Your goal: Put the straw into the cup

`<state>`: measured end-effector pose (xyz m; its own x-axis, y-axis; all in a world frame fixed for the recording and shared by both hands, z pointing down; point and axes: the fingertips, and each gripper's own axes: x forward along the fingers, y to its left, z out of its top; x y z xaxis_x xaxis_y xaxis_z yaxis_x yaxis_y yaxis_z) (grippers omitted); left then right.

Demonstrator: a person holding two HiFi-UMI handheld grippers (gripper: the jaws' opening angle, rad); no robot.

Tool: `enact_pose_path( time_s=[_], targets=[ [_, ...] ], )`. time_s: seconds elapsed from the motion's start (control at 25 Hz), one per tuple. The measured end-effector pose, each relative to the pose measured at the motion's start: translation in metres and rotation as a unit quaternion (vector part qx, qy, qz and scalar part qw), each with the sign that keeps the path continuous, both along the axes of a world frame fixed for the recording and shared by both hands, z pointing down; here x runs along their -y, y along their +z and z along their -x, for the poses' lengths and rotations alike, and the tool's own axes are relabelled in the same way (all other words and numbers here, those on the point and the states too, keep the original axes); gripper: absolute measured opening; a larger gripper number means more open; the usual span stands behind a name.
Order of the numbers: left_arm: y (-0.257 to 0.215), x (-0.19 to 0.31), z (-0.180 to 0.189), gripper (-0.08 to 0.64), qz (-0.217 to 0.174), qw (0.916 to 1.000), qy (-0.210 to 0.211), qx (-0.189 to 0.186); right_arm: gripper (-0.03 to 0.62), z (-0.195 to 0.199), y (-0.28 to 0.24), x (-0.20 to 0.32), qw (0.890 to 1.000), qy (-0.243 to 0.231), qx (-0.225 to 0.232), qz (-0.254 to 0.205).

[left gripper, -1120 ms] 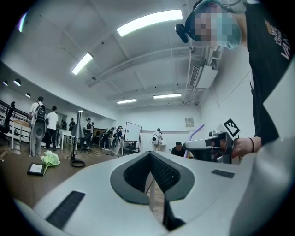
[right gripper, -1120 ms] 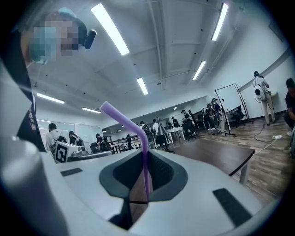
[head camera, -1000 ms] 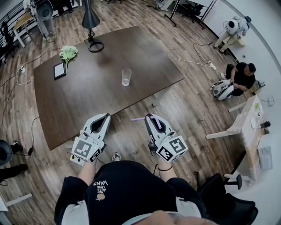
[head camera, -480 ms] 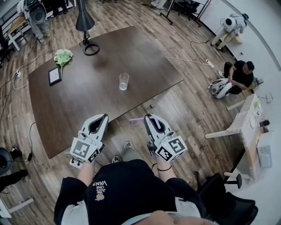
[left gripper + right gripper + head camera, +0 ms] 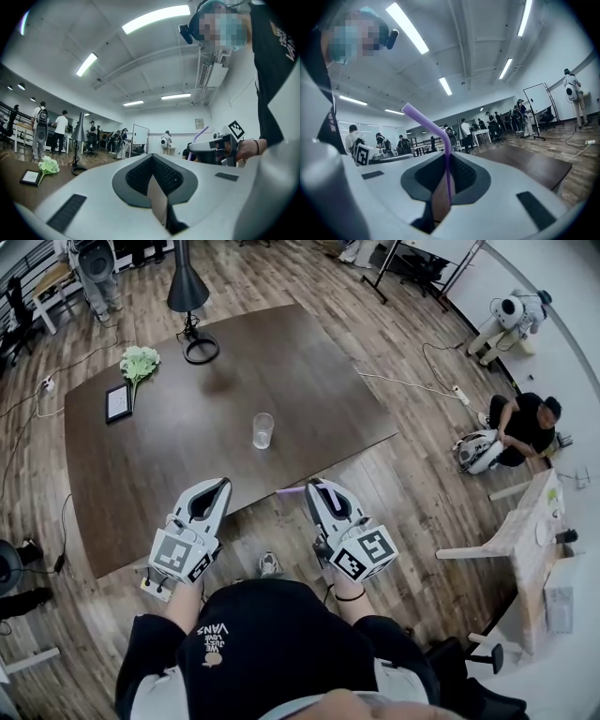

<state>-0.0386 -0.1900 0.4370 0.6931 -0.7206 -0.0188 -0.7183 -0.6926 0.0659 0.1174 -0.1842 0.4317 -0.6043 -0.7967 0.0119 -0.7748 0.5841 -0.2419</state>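
A clear empty cup (image 5: 262, 430) stands upright near the middle of the dark brown table (image 5: 159, 460). My right gripper (image 5: 314, 489) is shut on a purple bendy straw (image 5: 290, 492), whose free end sticks out to the left at the table's near edge. In the right gripper view the straw (image 5: 448, 161) rises between the pads and bends over to the left. My left gripper (image 5: 218, 487) hangs level beside it, shut with nothing in it, its tip over the table's near edge. The cup is well ahead of both grippers. The left gripper view shows the right gripper (image 5: 213, 148) with the straw (image 5: 201, 135).
On the table's far left lie a tablet (image 5: 118, 401) and a bunch of pale flowers (image 5: 139, 362); a black lamp (image 5: 187, 298) stands at the back. A person (image 5: 527, 424) sits on the floor to the right, next to a white machine (image 5: 478, 452). A cable (image 5: 412, 382) runs over the floor.
I have walked forward: the table and cup have come nearer, and both grippers now reach the table's near edge. The grip on the straw is unchanged.
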Motion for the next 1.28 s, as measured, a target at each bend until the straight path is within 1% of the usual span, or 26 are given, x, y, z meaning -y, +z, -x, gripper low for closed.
enact_pose_path(
  time_s=[0.16,0.44,0.72,0.92,1.28],
  targets=[
    [0.003,0.013,-0.006,0.008,0.005,0.9998,-0.016,0.006,0.041,-0.007,0.006,0.019,1.0,-0.016,0.005,0.006],
    [0.01,0.04,-0.012,0.008,0.013,0.9995,-0.028,0.01,0.041,-0.012,0.013,0.051,0.999,-0.028,0.006,0.014],
    [0.015,0.079,-0.008,0.008,0.019,0.9997,-0.016,0.003,0.041,-0.003,0.015,0.09,1.0,-0.021,0.001,0.02],
    [0.017,0.116,0.002,0.008,0.026,0.9997,-0.005,0.001,0.041,0.004,0.011,0.12,1.0,-0.002,-0.001,0.017],
    [0.011,0.159,0.01,0.008,0.015,0.9997,0.017,-0.002,0.041,0.015,0.006,0.163,1.0,0.02,-0.006,0.009]
  ],
)
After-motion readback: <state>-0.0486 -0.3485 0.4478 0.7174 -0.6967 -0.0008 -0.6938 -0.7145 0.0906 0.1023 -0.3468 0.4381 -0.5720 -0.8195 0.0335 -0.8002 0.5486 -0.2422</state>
